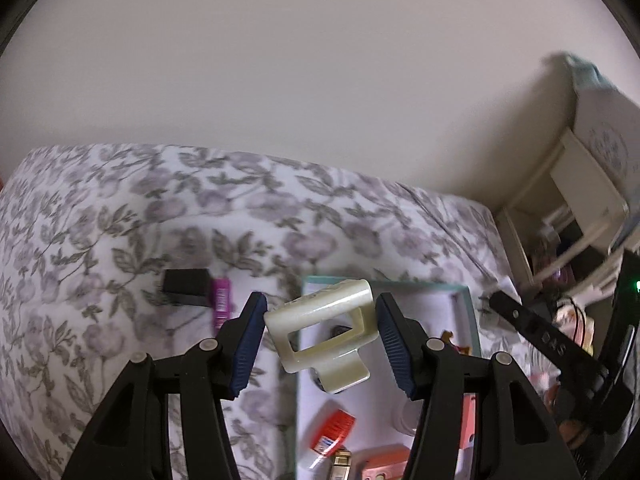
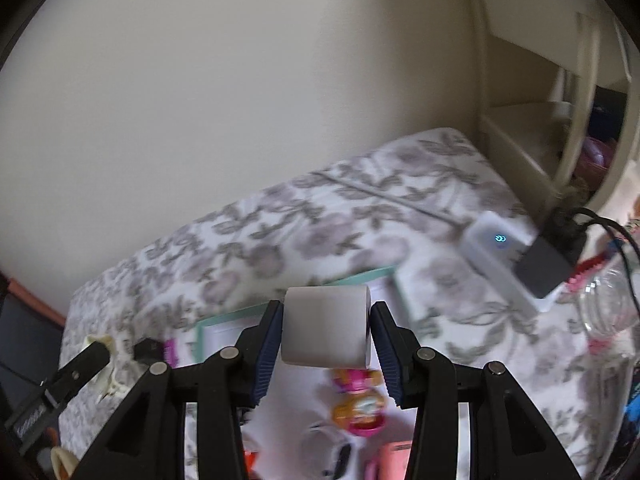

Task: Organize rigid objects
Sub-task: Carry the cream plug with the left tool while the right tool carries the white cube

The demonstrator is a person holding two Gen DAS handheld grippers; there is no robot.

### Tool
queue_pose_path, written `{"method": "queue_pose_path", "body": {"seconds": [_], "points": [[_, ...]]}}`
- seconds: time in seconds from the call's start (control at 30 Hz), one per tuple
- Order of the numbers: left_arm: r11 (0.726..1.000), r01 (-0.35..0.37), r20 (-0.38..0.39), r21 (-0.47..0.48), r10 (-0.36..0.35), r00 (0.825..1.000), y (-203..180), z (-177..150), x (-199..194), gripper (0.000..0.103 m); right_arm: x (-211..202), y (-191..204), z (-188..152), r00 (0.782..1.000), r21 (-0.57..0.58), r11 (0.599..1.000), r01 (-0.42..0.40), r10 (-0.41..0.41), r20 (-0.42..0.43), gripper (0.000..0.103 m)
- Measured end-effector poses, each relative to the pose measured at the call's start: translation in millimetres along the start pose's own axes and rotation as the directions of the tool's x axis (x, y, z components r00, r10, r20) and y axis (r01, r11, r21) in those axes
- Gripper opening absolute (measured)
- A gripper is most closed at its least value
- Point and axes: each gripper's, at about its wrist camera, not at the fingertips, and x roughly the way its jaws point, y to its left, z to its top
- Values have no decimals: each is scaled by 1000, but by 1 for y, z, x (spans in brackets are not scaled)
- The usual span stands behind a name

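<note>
While the left tool (image 1: 320, 340) clamps a cream plastic hair claw (image 1: 320, 330), the right tool (image 2: 325, 342) clamps a white cylinder (image 2: 325, 324), both above a teal-rimmed tray (image 1: 464, 289) on a floral-sheeted bed (image 1: 100, 216) by a cream wall (image 1: 280, 60).

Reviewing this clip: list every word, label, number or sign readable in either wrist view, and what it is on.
No words read with certainty.
Blue glowing symbol, no letters: on the white device.
Pale embossed marks, illegible: on the right gripper's finger.
Printed label, too blurred: on the red container.
Print, too blurred: on the purple packet.
</note>
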Motion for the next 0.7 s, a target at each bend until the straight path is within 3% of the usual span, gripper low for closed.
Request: {"method": "queue_pose_path", "body": {"seconds": [0.17, 0.43, 0.7], "points": [[999, 27, -37, 42, -25, 999, -21, -11, 16, 58, 8, -21, -1, 999, 18, 998, 53, -53, -5, 47], [997, 25, -77, 79, -19, 997, -37, -29, 46, 58, 30, -31, -11, 998, 24, 998, 59, -59, 0, 47], [992, 2, -99, 124, 10, 995, -47, -41, 63, 58, 52, -27, -22, 997, 9, 998, 54, -54, -63, 48]]}}
